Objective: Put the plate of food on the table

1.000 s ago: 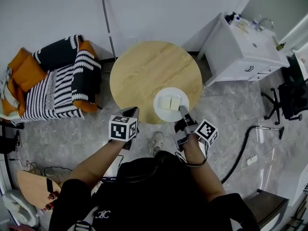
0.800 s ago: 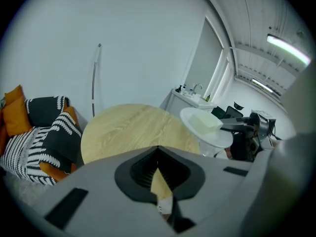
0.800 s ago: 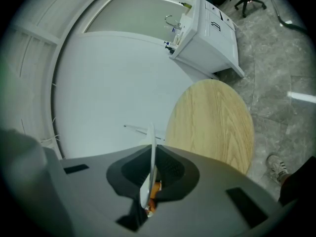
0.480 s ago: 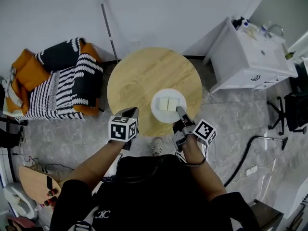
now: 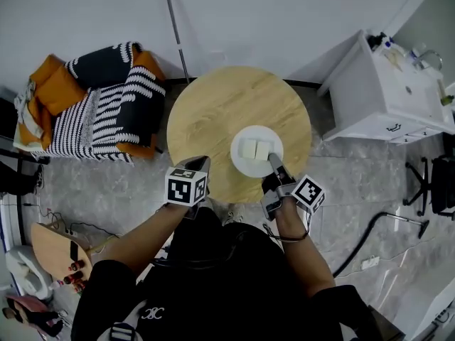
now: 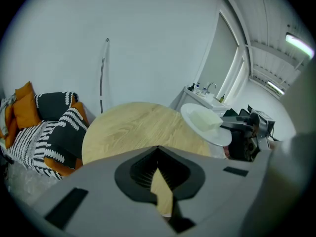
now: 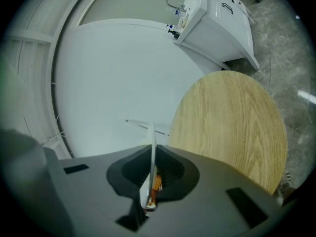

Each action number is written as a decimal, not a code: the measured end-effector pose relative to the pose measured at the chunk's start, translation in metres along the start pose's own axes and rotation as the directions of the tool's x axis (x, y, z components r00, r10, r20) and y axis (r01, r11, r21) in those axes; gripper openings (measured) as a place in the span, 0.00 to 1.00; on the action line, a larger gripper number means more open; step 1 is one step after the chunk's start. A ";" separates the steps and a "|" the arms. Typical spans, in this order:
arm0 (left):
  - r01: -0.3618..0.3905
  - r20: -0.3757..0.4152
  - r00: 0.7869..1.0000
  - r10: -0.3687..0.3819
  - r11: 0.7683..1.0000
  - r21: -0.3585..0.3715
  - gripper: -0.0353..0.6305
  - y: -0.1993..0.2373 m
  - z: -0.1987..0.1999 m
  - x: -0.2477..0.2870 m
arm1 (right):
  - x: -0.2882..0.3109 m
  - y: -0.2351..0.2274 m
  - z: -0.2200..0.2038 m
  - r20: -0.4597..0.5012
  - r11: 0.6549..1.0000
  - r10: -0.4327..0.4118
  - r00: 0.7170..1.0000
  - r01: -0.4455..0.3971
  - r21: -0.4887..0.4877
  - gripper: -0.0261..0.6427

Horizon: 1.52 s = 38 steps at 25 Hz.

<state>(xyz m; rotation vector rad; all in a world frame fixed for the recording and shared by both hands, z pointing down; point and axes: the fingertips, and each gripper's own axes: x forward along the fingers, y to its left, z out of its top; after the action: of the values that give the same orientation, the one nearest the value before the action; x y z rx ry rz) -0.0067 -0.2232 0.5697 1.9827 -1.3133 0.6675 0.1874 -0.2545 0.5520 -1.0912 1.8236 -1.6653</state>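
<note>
We judge the white round plate (image 5: 257,150), poised over the near edge of the round wooden worktop (image 5: 213,116), stiff, breakable and tip-prone; the right hand-held gripper (image 5: 273,160) pinches the plate's near rim, while the left hand-held gripper (image 5: 193,164) is closed and empty.

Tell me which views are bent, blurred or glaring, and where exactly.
Head view: evenly lit, sharp, only slightly bent at its edges. Left gripper view: strong fisheye with a dark round border, glare from the ceiling lamp. Right gripper view: same fisheye; the plate edge close to the lens is soft.
</note>
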 end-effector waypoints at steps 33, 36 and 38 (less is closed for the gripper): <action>0.051 -0.041 0.998 -0.051 0.999 0.008 0.06 0.073 0.023 0.015 | 0.079 -0.049 -0.036 -0.053 0.983 -0.181 0.982 0.180 -0.028 0.08; 0.048 -0.042 0.998 -0.048 0.999 0.001 0.06 0.079 0.021 0.013 | 0.084 -0.056 -0.040 -0.054 0.979 -0.205 0.977 0.203 -0.032 0.08; 0.046 -0.043 0.998 -0.047 0.999 -0.003 0.06 0.082 0.019 0.012 | 0.085 -0.063 -0.043 -0.051 0.976 -0.219 0.974 0.218 -0.029 0.08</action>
<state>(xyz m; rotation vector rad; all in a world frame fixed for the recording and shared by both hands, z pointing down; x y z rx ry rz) -0.0775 -0.2677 0.5864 1.9801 -1.2380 0.6829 0.1204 -0.2923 0.6359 -1.3097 1.8150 -1.8171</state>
